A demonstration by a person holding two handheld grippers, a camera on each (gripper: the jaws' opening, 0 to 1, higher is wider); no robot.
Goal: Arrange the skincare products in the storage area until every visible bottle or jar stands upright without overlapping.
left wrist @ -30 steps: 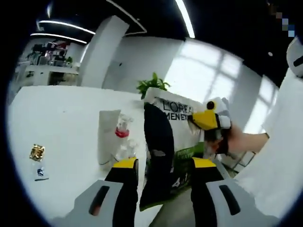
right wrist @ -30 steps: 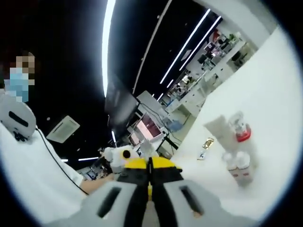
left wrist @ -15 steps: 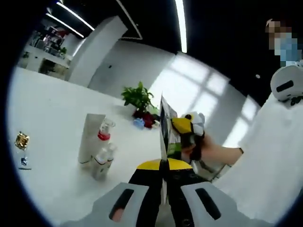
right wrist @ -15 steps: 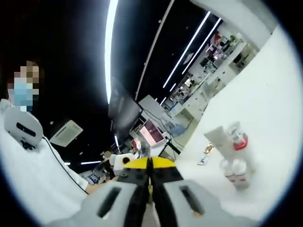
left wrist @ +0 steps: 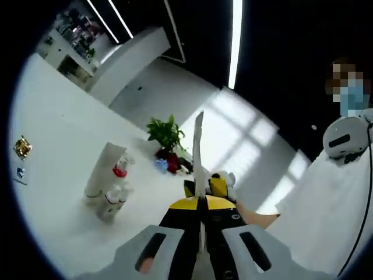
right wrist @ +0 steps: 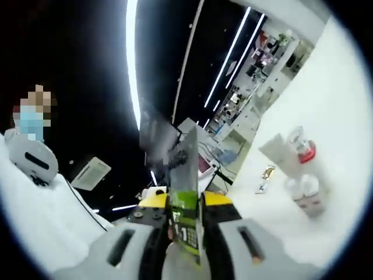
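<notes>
Both grippers pinch the same flat pouch, held edge-on above the white table (left wrist: pixel 52 140). From the left gripper view, the left gripper (left wrist: pixel 201 205) has its yellow-tipped jaws nearly together on the pouch's (left wrist: pixel 198 146) thin edge, and the right gripper (left wrist: pixel 213 186) shows just beyond it, gripping the same sheet. From the right gripper view, the right gripper (right wrist: pixel 185 204) is clamped on the pouch (right wrist: pixel 185 192), whose green and black print faces the camera; the lettering is too skewed to read.

One pouch, then a cluster of four upright products on the table: one white tube (left wrist: pixel 99 175) standing on its cap, one clear bottle with a red collar (left wrist: pixel 120 169) touching it, and two small white bottles (left wrist: pixel 111 201) just in front. The same cluster shows in the right gripper view, tube (right wrist: pixel 278 153), red-collared bottle (right wrist: pixel 303 149), small bottles (right wrist: pixel 309 195).

Well apart lie one gold sachet (left wrist: pixel 22 147) and one small white-and-blue packet (left wrist: pixel 20 174), its print unreadable. A potted plant (left wrist: pixel 165 133) stands beyond the table. A person's white sleeve (left wrist: pixel 326 204) is cut off at the edge.
</notes>
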